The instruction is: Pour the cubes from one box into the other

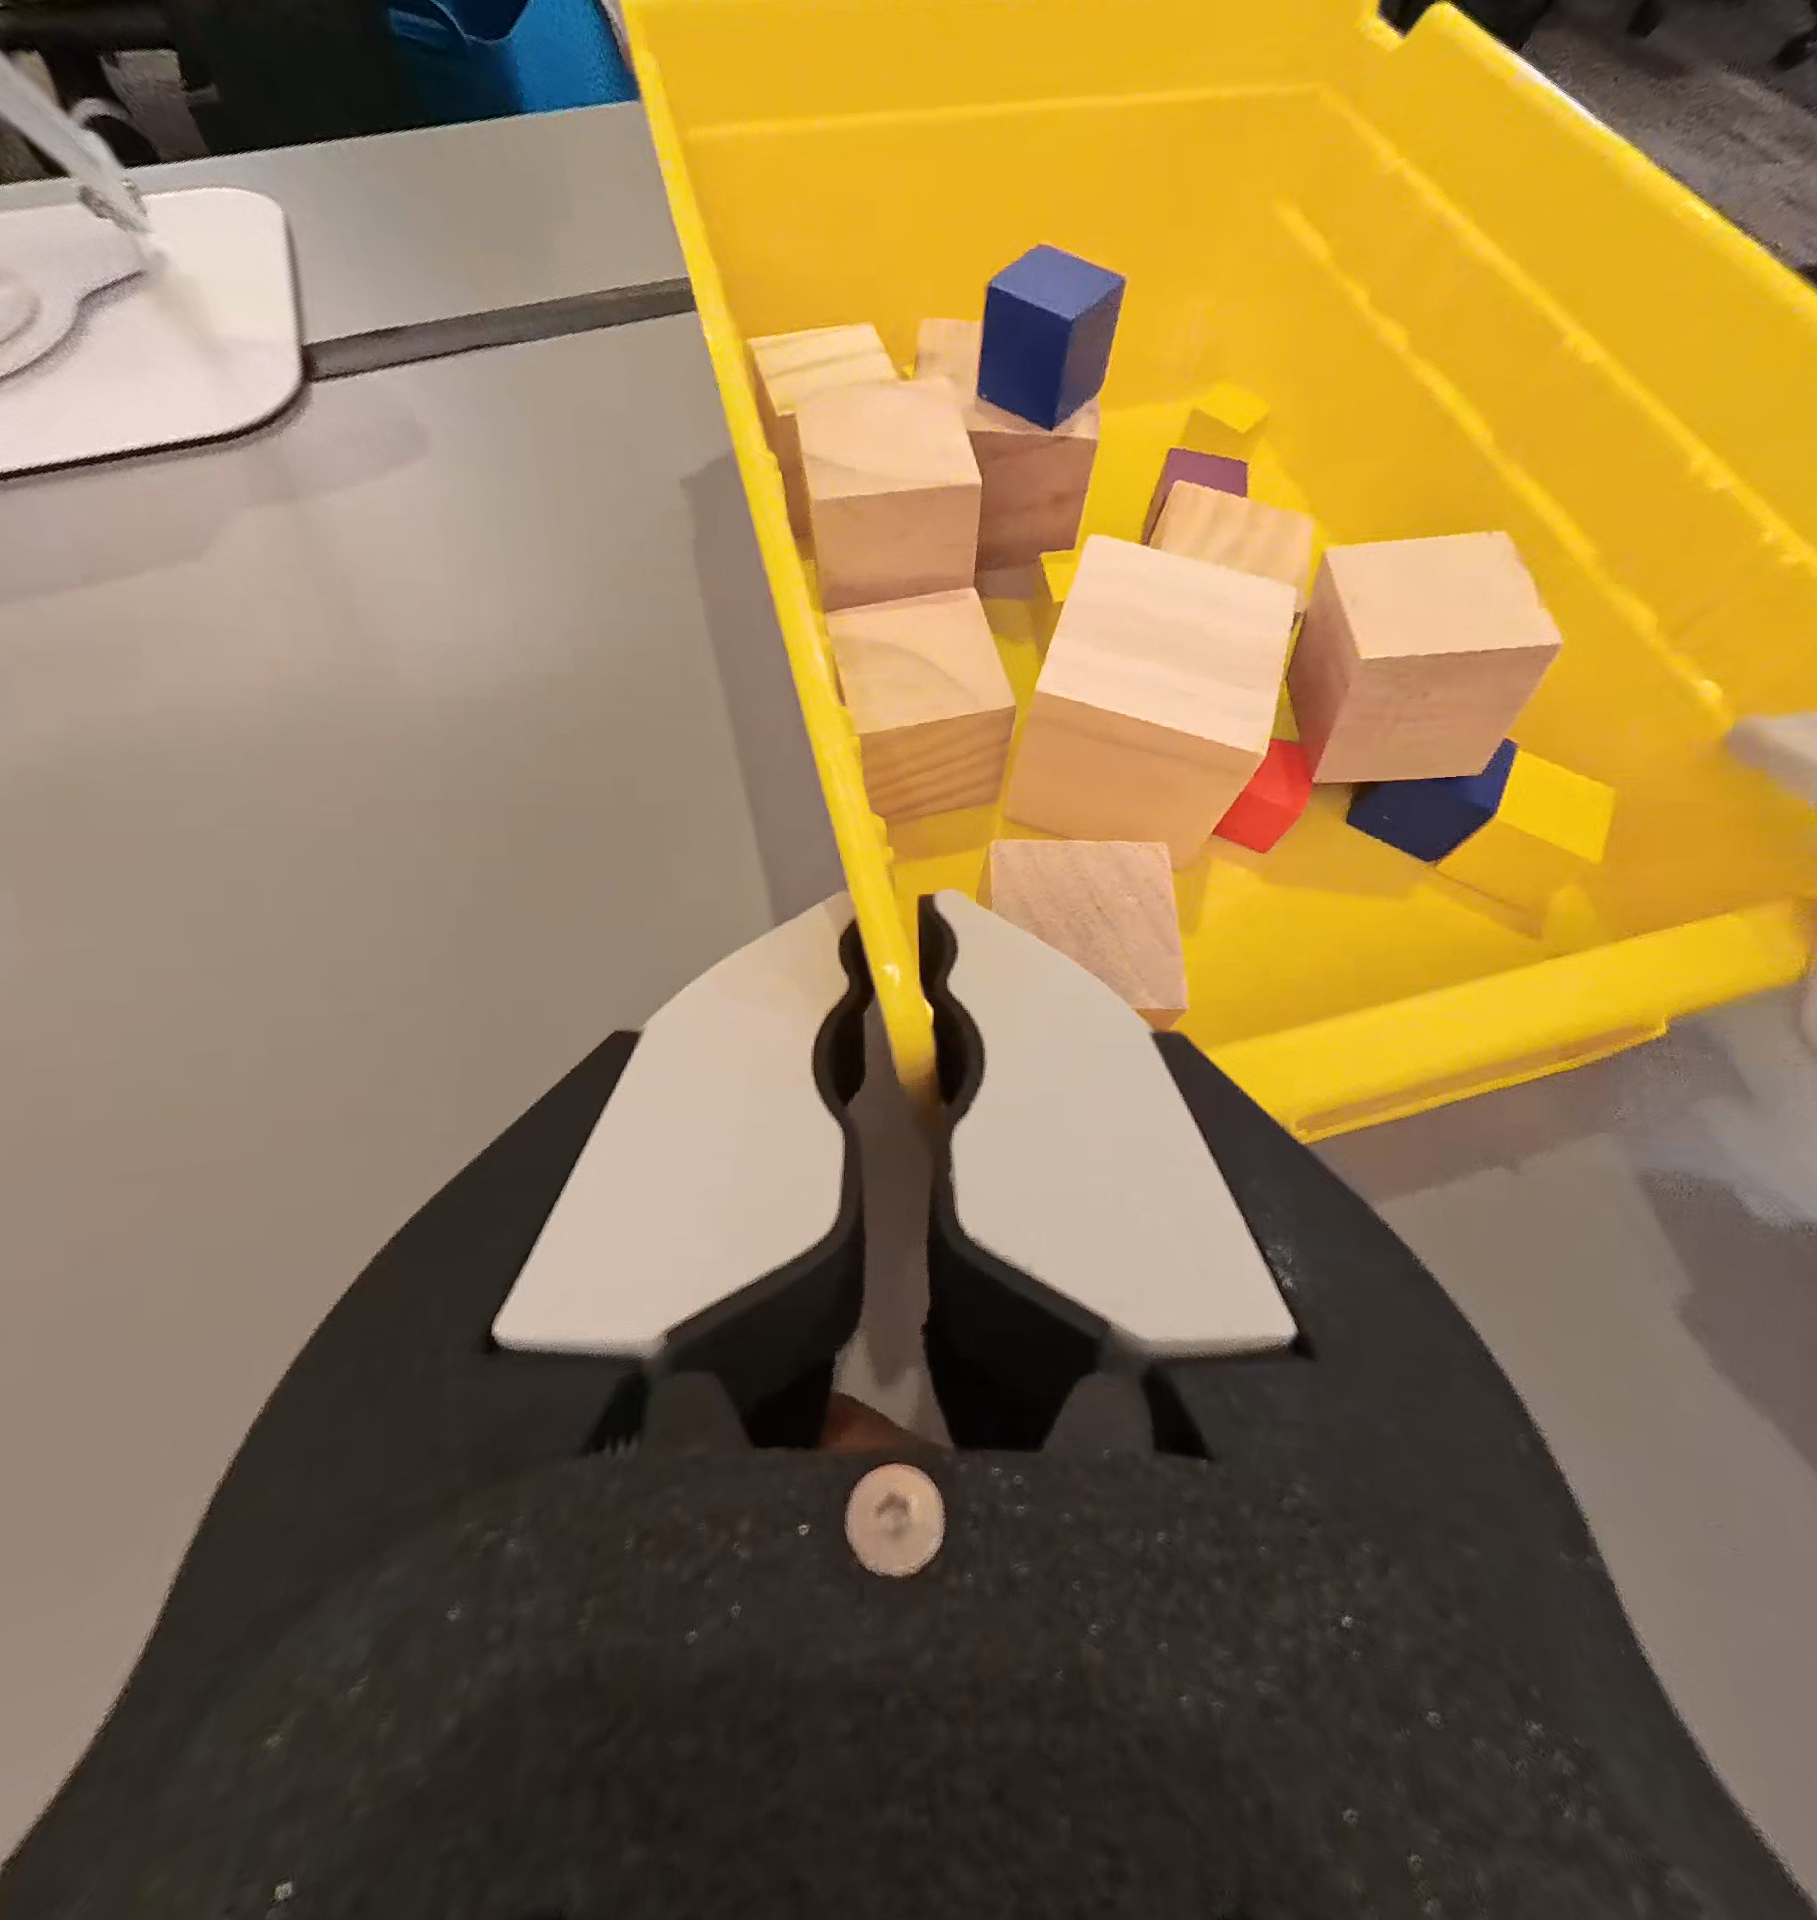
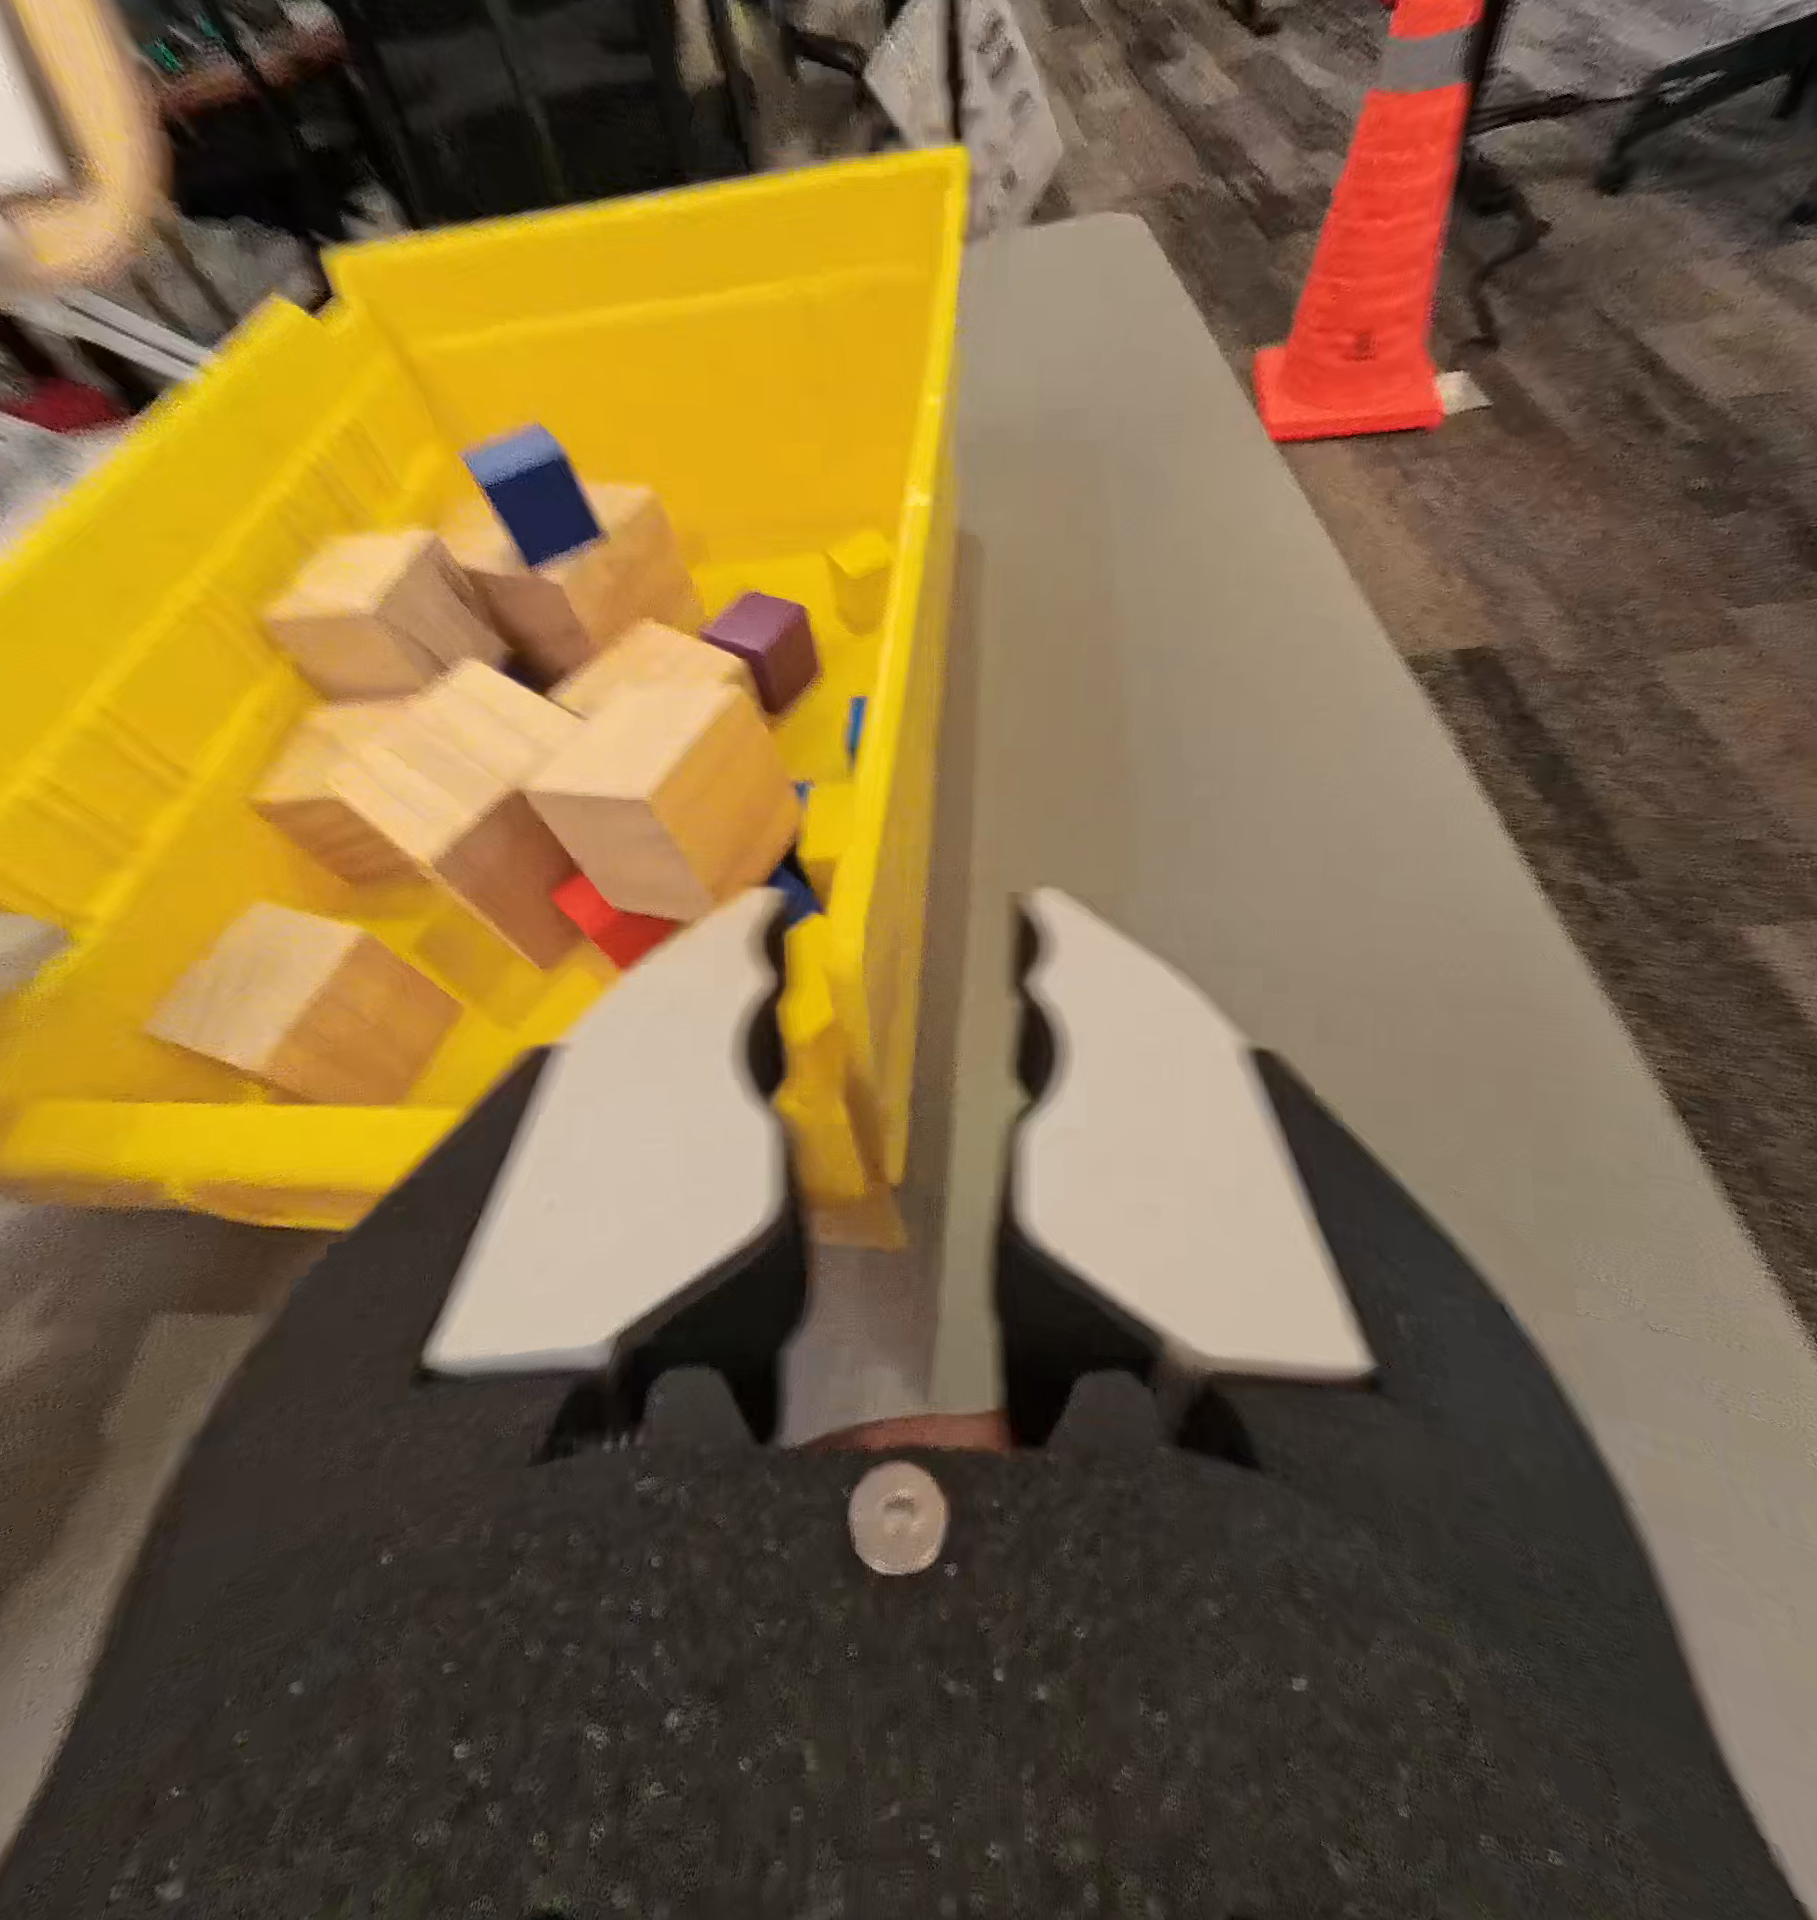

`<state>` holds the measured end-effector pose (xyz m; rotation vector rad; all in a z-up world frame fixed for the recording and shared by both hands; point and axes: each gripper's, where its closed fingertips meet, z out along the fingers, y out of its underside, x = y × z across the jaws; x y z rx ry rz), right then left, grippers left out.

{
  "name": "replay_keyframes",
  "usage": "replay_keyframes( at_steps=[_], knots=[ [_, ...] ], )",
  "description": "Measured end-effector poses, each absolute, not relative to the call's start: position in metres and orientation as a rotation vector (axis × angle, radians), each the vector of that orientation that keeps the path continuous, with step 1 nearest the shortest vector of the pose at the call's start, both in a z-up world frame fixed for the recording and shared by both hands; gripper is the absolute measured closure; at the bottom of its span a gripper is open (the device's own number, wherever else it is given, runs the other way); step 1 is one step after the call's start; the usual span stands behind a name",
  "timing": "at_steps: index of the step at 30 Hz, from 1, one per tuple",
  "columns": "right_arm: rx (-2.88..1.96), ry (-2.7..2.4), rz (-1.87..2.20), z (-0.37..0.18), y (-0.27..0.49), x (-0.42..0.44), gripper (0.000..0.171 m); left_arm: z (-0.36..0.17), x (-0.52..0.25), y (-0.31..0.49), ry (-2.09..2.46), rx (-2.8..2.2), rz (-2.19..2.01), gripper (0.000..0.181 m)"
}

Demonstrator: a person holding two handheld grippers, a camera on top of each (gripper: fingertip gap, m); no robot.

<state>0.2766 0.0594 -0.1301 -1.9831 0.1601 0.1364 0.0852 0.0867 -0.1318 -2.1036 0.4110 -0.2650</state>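
A yellow plastic box [image 1: 1091, 156] holds several plain wooden cubes [image 1: 1153, 696] and smaller coloured ones, among them a blue cube [image 1: 1049, 332] on top of the pile. My left gripper [image 1: 888, 914] is shut on the box's left wall near its front corner. In the right wrist view, which is blurred, my right gripper [image 2: 899, 914] is open and straddles the right wall of the box [image 2: 675, 343], with one finger inside by the cubes [image 2: 665, 810] and one outside. The right gripper's blurred finger also shows in the left wrist view [image 1: 1808, 748]. No second box is in view.
The box is on a grey table [image 2: 1195, 727] whose right edge runs close beside it. A white monitor stand base [image 1: 125, 332] sits at the table's far left. An orange traffic cone [image 2: 1371, 239] stands on the floor beyond the right edge.
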Motion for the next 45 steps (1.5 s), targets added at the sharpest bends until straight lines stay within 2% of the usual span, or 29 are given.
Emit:
replay_keyframes(
  at_steps=[1,2,5,10,14,19,21,22,23,24,27,28,32,35,37,39,40,41,43,45],
  knots=[
    [-1.978,0.155,0.201,-0.125,0.057,0.265,0.164,-0.131,0.079,0.084,0.407,-2.105,-0.27,0.175],
    [-1.996,0.161,0.139,-0.124,0.054,0.26,0.168,-0.128,0.072,0.08,0.405,-2.103,-0.282,0.174],
    [-1.988,0.14,0.054,-0.11,0.046,0.216,0.169,-0.116,0.027,0.069,0.37,-2.081,-0.247,0.175],
    [-1.888,0.016,0.071,-0.083,0.056,0.085,0.169,-0.098,-0.104,0.066,0.232,-2.029,-0.187,0.177],
    [-1.916,-0.028,0.137,-0.097,0.072,-0.006,0.168,-0.105,-0.196,0.069,0.18,-2.059,-0.118,0.177],
    [-1.921,0.017,0.159,-0.12,0.074,-0.05,0.168,-0.129,-0.24,0.078,0.243,-2.103,-0.206,0.175],
    [-1.946,0.002,0.152,-0.119,0.076,-0.049,0.166,-0.127,-0.239,0.071,0.264,-2.11,-0.296,0.168],
    [-1.961,-0.005,0.137,-0.116,0.074,-0.044,0.154,-0.119,-0.239,0.064,0.264,-2.103,-0.33,0.155],
    [-1.948,-0.002,0.111,-0.107,0.07,-0.036,0.139,-0.109,-0.241,0.052,0.268,-2.093,-0.353,0.128],
    [-1.912,-0.029,0.111,-0.094,0.062,-0.031,0.13,-0.101,-0.243,0.036,0.286,-2.089,-0.373,0.118],
    [-1.825,-0.223,0.15,-0.067,0.029,-0.039,0.131,-0.087,-0.278,-0.016,0.314,-2.098,-0.361,0.126],
    [-1.824,-0.303,0.097,-0.067,0.019,-0.042,0.129,-0.09,-0.309,-0.026,0.268,-2.133,-0.273,0.133],
    [-1.829,-0.676,-0.023,-0.086,-0.013,-0.098,0.122,-0.091,-0.453,-0.033,-0.023,-2.138,-0.054,0.13],
    [-1.847,-0.788,0.245,-0.1,-0.04,-0.175,0.122,-0.103,-0.522,0.005,-0.151,-2.144,-0.062,0.124],
    [-1.927,-0.826,0.554,-0.115,-0.071,-0.228,0.119,-0.114,-0.531,0.038,-0.128,-2.166,-0.144,0.122],
    [-1.96,-0.806,0.775,-0.12,-0.096,-0.263,0.117,-0.123,-0.525,0.067,-0.071,-2.17,-0.211,0.138],
    [-1.962,-0.776,0.821,-0.122,-0.101,-0.273,0.117,-0.129,-0.527,0.077,-0.054,-2.18,-0.203,0.162],
    [-1.967,-0.751,0.807,-0.125,-0.101,-0.278,0.117,-0.133,-0.533,0.081,-0.07,-2.184,-0.172,0.176],
    [-1.971,-0.736,0.661,-0.133,-0.091,-0.281,0.118,-0.133,-0.533,0.071,-0.116,-2.17,-0.182,0.176],
    [-1.974,-0.664,0.473,-0.136,-0.071,-0.277,0.127,-0.133,-0.528,0.039,-0.139,-2.169,-0.122,0.177]
  ],
)
